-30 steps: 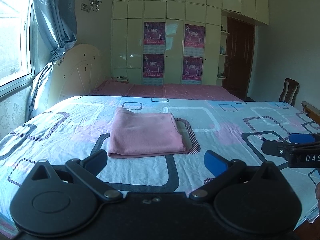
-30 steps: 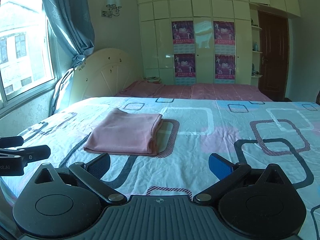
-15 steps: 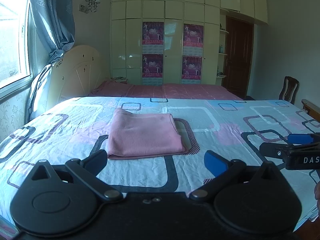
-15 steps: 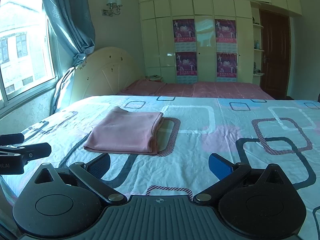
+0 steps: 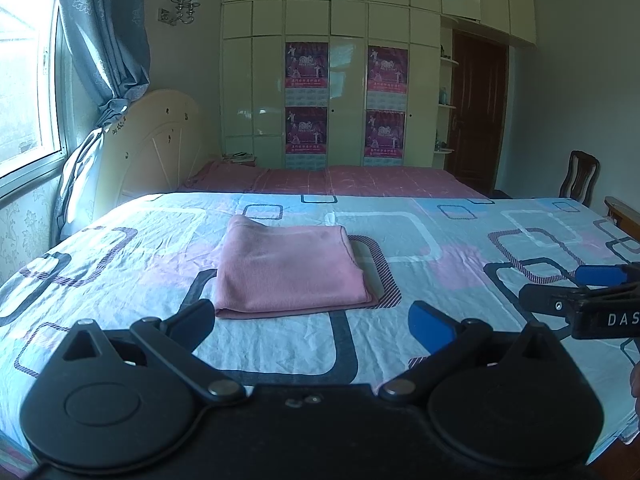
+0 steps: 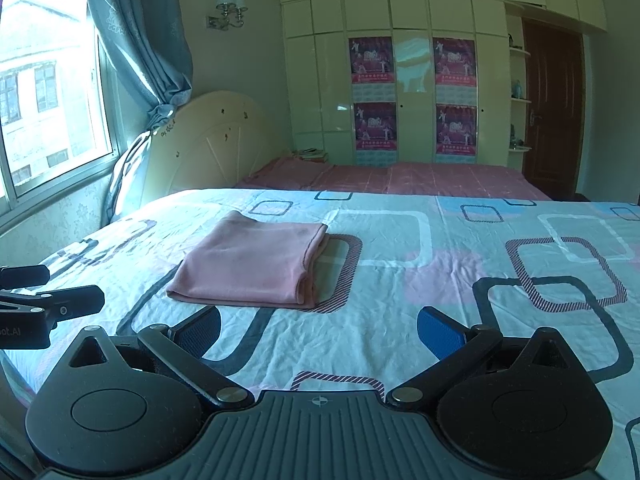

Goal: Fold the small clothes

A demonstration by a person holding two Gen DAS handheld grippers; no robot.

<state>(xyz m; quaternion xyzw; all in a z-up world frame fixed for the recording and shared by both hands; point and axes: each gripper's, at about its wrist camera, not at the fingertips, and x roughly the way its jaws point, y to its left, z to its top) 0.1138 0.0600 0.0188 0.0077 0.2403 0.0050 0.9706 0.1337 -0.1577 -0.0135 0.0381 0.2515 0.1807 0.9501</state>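
On the bedsheet (image 5: 400,240), folded pink garment (image 5: 288,268), layers underneath hidden

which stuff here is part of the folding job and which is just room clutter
Part of the job:
- pink garment, folded on the patterned bedsheet
- left gripper, open
- right gripper, open

Just there:
- chair
- posters
- curtain
- wall lamp

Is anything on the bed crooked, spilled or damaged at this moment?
Nothing stands out. The pink folded cloth lies flat and tidy on the patterned bedsheet, apart from both tools; only mild wrinkles show in the sheet.
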